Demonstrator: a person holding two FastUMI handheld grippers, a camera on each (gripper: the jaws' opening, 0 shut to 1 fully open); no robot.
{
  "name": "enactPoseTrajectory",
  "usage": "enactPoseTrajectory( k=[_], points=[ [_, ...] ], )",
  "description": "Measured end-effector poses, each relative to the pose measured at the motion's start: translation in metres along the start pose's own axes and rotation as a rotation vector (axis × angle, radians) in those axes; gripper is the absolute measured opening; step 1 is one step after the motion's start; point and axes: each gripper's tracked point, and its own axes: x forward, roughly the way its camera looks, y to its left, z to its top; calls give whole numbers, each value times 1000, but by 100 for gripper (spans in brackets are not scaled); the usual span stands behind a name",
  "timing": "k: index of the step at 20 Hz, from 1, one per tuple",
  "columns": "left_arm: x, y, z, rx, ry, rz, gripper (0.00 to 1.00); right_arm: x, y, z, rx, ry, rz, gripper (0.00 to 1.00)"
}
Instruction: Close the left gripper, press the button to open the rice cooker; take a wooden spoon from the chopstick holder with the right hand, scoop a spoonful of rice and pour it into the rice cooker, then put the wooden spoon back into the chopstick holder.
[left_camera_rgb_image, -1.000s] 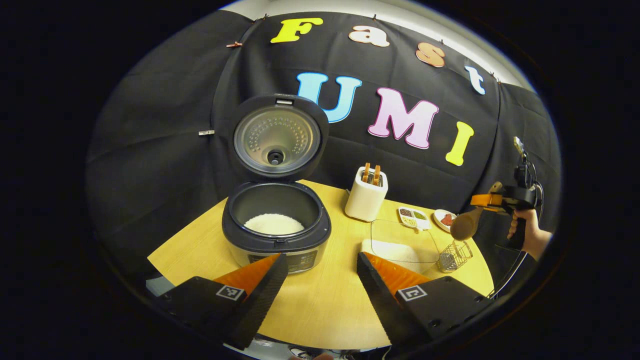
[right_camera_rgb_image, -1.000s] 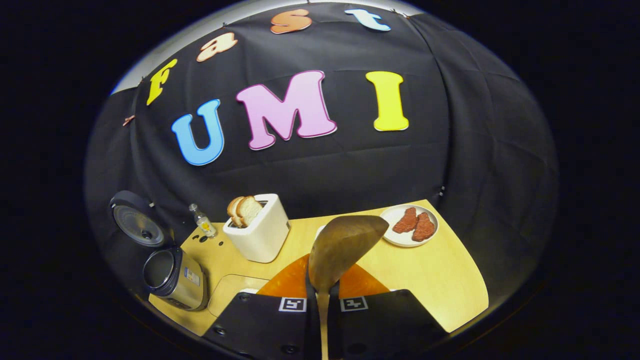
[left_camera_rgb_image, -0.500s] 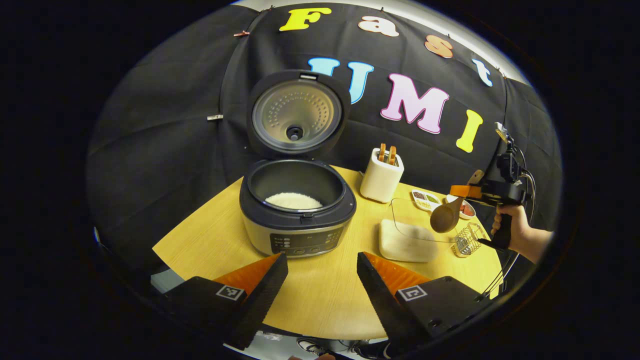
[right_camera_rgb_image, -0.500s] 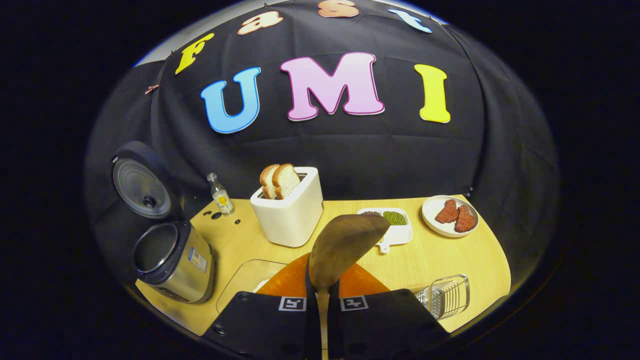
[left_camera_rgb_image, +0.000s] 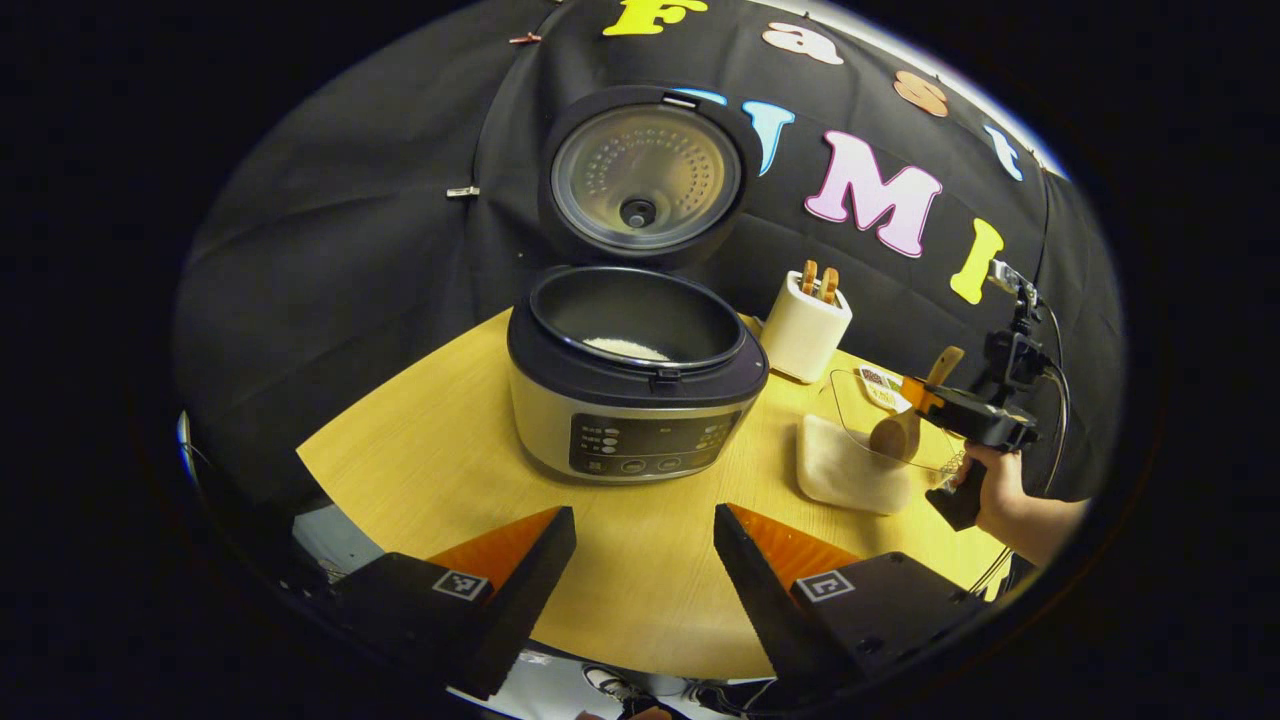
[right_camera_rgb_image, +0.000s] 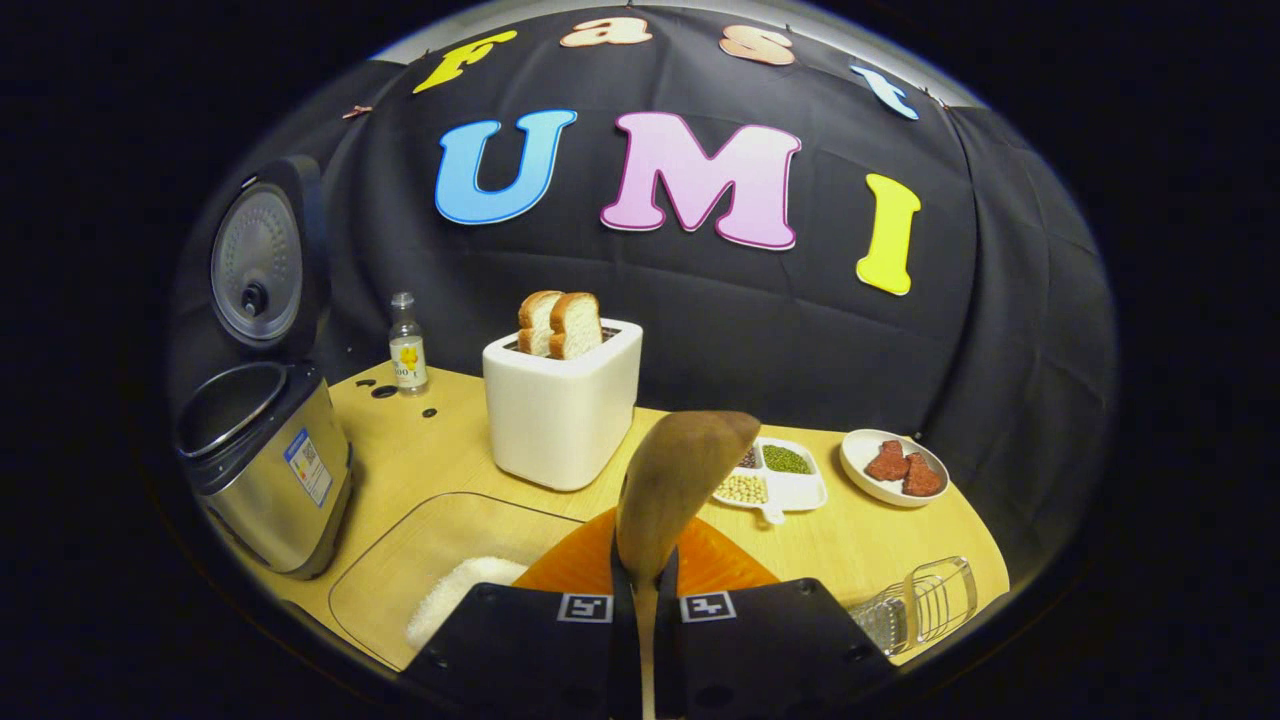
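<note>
Now wooden spoon (right_camera_rgb_image: 680, 475) — brown, bowl empty — clamped in right gripper (right_camera_rgb_image: 645, 600).

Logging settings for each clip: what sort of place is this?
Likely a staged kitchen booth, not a real home: a wooden table carries a rice cooker, a toaster holding bread, and small food dishes.

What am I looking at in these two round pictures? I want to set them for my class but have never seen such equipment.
A person holds a two-finger gripper in each hand, and each carries a camera looking along its fingers. The left gripper, seen in the left gripper view, is open and empty. The right gripper clamps a wooden spoon. On the table stand an open rice cooker, a clear tub of rice, a toaster with bread, and a wire chopstick holder.
</note>
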Motion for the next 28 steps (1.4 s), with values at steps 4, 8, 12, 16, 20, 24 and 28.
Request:
enactPoseTrajectory(
  k=[4,8,12,16,20,24,28],
  points=[
    [1,3,1,-6,-2,-2,96,-6,47,-1,106,32,101,10],
    [-1,5,2,-15,-8,-10,96,-14,75,-4,218,94,169,10],
    [-6,5,0,-31,-13,-14,96,-23,78,-6,369,164,187,14],
    [-18,5,1,-39,-30,-15,96,-33,66,-7,563,213,173,10],
    [-31,8,3,-66,-50,-13,96,-46,47,-5,692,246,127,10],
    [-46,17,10,-78,-76,-1,96,-56,18,1,826,241,67,10],
    [-54,25,14,-97,-86,4,96,-66,-10,11,961,232,16,10]
  ],
)
